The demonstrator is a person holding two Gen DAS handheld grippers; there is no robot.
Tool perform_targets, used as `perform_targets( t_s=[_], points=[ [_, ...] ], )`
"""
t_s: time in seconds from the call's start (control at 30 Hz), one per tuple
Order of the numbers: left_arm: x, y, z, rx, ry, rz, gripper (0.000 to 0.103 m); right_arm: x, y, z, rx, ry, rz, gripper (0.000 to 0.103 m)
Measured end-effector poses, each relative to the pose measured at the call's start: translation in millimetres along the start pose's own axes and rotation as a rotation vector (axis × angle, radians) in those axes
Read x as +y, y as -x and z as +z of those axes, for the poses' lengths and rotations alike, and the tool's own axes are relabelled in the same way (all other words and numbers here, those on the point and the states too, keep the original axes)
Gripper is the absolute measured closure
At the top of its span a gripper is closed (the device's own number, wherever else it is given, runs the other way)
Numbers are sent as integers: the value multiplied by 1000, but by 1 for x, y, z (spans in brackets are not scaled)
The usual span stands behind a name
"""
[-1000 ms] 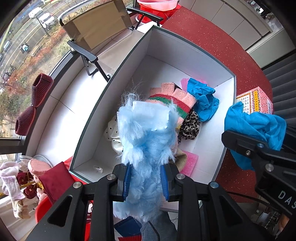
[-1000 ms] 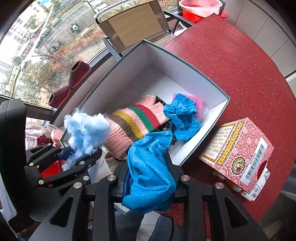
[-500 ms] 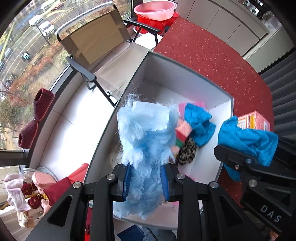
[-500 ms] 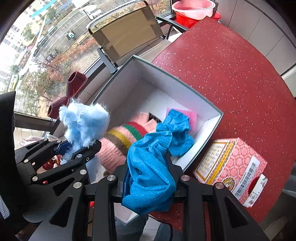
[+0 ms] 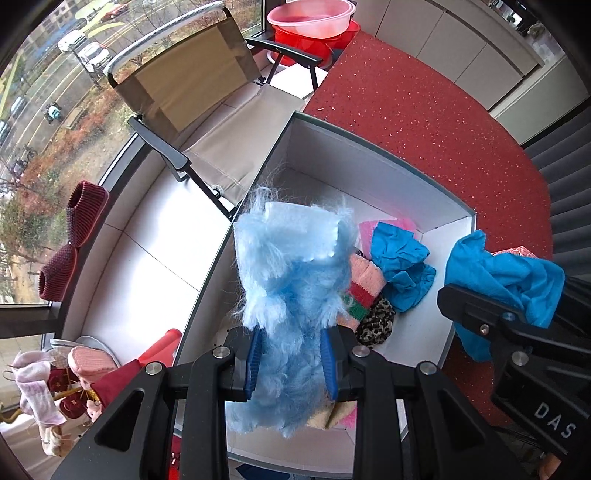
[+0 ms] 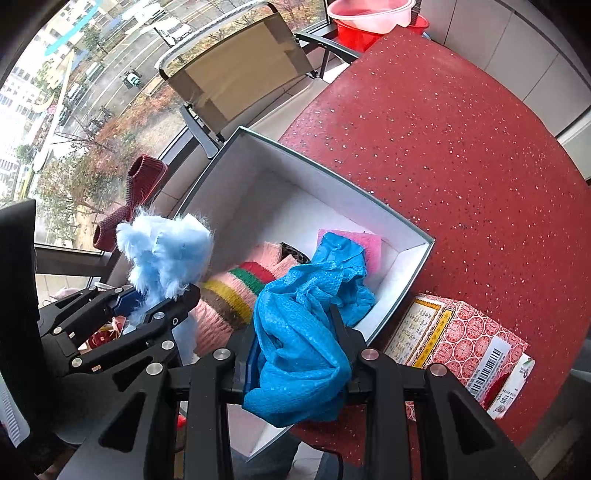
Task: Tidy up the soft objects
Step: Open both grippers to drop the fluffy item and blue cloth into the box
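My left gripper (image 5: 291, 363) is shut on a fluffy light-blue fabric piece (image 5: 295, 273) and holds it above the near left part of an open white box (image 5: 369, 162). It also shows in the right wrist view (image 6: 166, 254). My right gripper (image 6: 295, 358) is shut on a bright blue cloth (image 6: 299, 332), held above the box's near right edge; it shows in the left wrist view (image 5: 502, 269). Inside the box lie a striped knit piece (image 6: 236, 291), another blue cloth (image 5: 399, 266), a pink sponge (image 6: 369, 247) and a leopard-print item (image 5: 376, 321).
The box (image 6: 332, 184) stands on a red speckled table (image 6: 461, 147). A red patterned carton (image 6: 461, 339) lies right of the box. A folding chair (image 5: 207, 96), red slippers (image 5: 70, 240) on the sill and basins (image 5: 314, 22) are beyond. Soft items (image 5: 55, 384) pile at lower left.
Both grippers have risen and pulled back from the box with their cloths still held. The box now looks smaller and farther below.
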State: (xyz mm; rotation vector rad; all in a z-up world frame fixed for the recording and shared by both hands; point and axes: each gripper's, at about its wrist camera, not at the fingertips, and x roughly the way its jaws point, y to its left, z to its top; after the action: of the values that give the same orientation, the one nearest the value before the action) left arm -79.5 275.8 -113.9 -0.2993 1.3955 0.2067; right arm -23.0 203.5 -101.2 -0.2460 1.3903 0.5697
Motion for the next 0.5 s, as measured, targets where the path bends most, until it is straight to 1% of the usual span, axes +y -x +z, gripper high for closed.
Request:
perform_targets(
  t_s=[0.5],
  points=[
    [-4, -4, -1, 20, -15, 10, 73, -3, -7, 4, 24, -14, 18, 72]
  ],
)
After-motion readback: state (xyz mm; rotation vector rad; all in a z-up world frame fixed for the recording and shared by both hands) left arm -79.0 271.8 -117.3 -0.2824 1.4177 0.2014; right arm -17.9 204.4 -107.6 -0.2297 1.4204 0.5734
